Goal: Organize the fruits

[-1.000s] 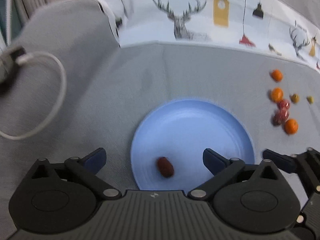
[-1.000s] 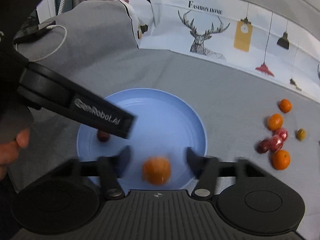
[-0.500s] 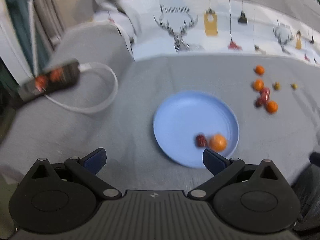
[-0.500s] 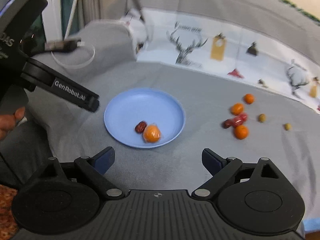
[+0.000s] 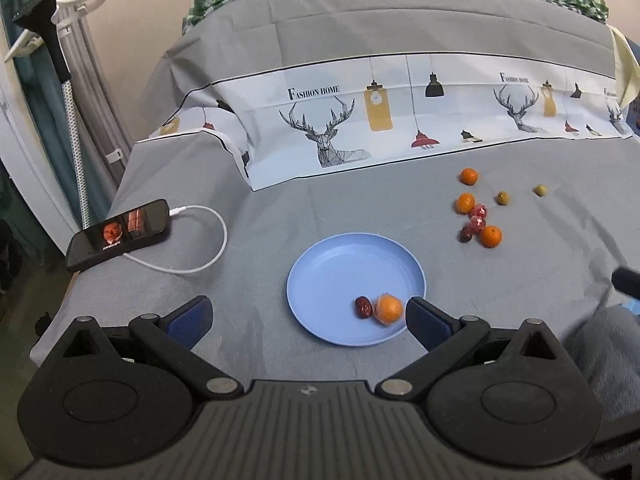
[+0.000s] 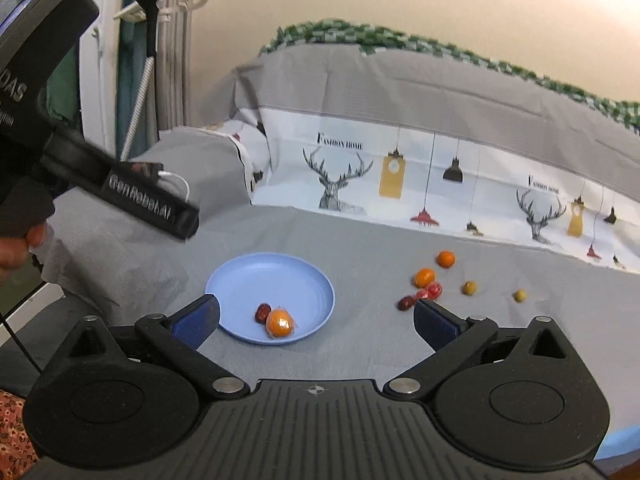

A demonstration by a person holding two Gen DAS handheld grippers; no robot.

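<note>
A grey cloth (image 5: 360,208) covers the surface, with a white deer-and-lamp printed band (image 5: 400,120) across the upper middle of the left wrist view. At the left of that view a phone (image 5: 118,234) lies with its white cable (image 5: 200,256) looped toward centre. Nothing stands between the grippers and the fruit.

The blue plate (image 5: 340,268) sits at centre, and on its near right part lie a dark red date (image 5: 363,307) and a wrapped orange (image 5: 389,309), touching. The loose fruits lie well apart from the plate at the right: three oranges (image 5: 465,202), some red fruits (image 5: 476,220) and two olive-green ones (image 5: 503,197).

The left gripper (image 5: 308,316) hangs above the plate's near edge, jaws spread wide and empty; the date and orange show between its fingertips, further off. In the right wrist view the right gripper (image 6: 316,320) is opening its jaws wide with nothing gripped; the plate (image 6: 256,276) lies beyond and between them. The left gripper's body (image 6: 120,184) crosses the upper left, held by a hand (image 6: 18,248).
</note>
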